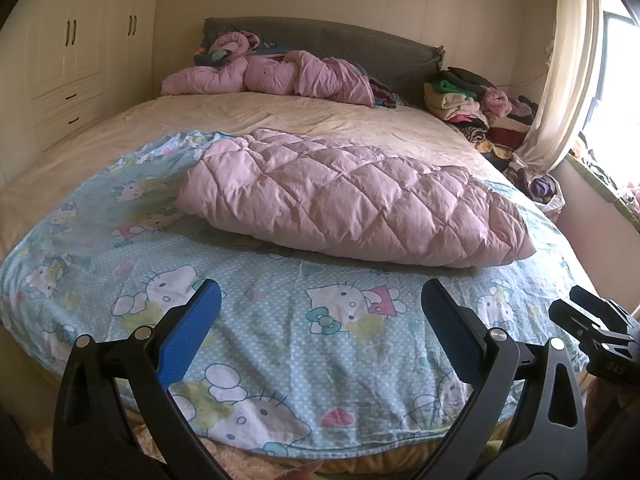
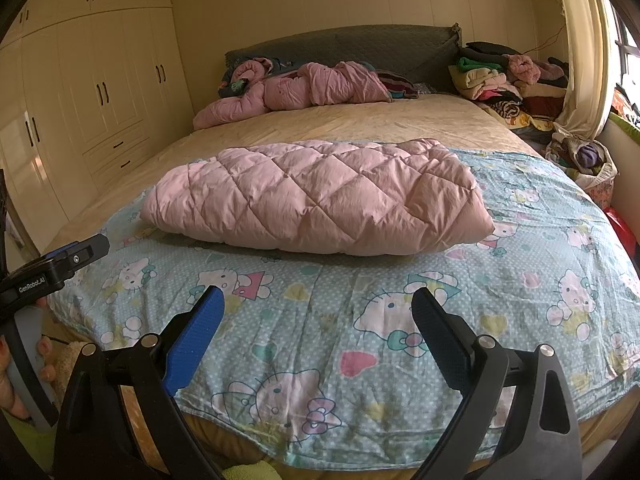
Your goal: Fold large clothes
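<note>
While both claws gape, pink quilt (image 2: pixel 316 196) tops sheet (image 2: pixel 400 320) — clothes pile (image 2: pixel 500 80) beyond.

Daylight poured through the window (image 1: pixel 624 92) at the right, which was blown out to white glare, and lit the bed (image 1: pixel 304 120) warmly. A soft shadow fell under the pink quilted coat (image 2: pixel 316 196). Fisheye distortion bowed the wardrobe (image 2: pixel 80 92), and black vignetting cut off the corners; focus was mostly sharp.

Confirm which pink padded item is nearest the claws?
The pink diamond-quilted folded garment lying flat on the blue cartoon-cat printed sheet, just ahead of both open claws. The other, a crumpled pink padded garment, sits bunched far back by the grey headboard.
</note>
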Demonstrator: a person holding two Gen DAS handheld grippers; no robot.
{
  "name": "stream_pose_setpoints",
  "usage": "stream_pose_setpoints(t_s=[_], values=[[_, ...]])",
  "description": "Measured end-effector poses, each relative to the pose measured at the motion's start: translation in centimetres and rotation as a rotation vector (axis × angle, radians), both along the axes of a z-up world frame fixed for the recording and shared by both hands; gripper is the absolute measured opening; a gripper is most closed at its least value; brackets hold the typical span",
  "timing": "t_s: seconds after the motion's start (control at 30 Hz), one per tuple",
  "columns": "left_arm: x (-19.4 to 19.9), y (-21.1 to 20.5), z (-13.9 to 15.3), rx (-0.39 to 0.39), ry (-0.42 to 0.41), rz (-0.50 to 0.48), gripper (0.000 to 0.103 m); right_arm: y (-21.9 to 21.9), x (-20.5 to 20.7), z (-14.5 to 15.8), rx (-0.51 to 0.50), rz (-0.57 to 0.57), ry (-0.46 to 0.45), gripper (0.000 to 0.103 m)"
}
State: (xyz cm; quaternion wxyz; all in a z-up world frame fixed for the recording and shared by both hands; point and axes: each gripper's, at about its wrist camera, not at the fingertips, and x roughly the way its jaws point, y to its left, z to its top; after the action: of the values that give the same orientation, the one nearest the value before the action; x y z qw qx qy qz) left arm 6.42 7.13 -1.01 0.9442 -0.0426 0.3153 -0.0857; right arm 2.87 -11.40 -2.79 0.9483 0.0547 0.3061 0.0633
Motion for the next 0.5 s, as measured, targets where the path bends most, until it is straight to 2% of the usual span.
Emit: stream_pose_setpoints(t_s=[0.27,0.5], values=[[0.0,0.2,-0.2,0.024,0.008,0.005,0.094,-0.1,-0.2,-0.3,-0.007,-0.018,0.003,0.094],[0.8,1.2,-1.2,0.034,0.051,0.044,0.094,-2.6,-1.4,-1.9,-0.042,-0.135,0.033,0.094]])
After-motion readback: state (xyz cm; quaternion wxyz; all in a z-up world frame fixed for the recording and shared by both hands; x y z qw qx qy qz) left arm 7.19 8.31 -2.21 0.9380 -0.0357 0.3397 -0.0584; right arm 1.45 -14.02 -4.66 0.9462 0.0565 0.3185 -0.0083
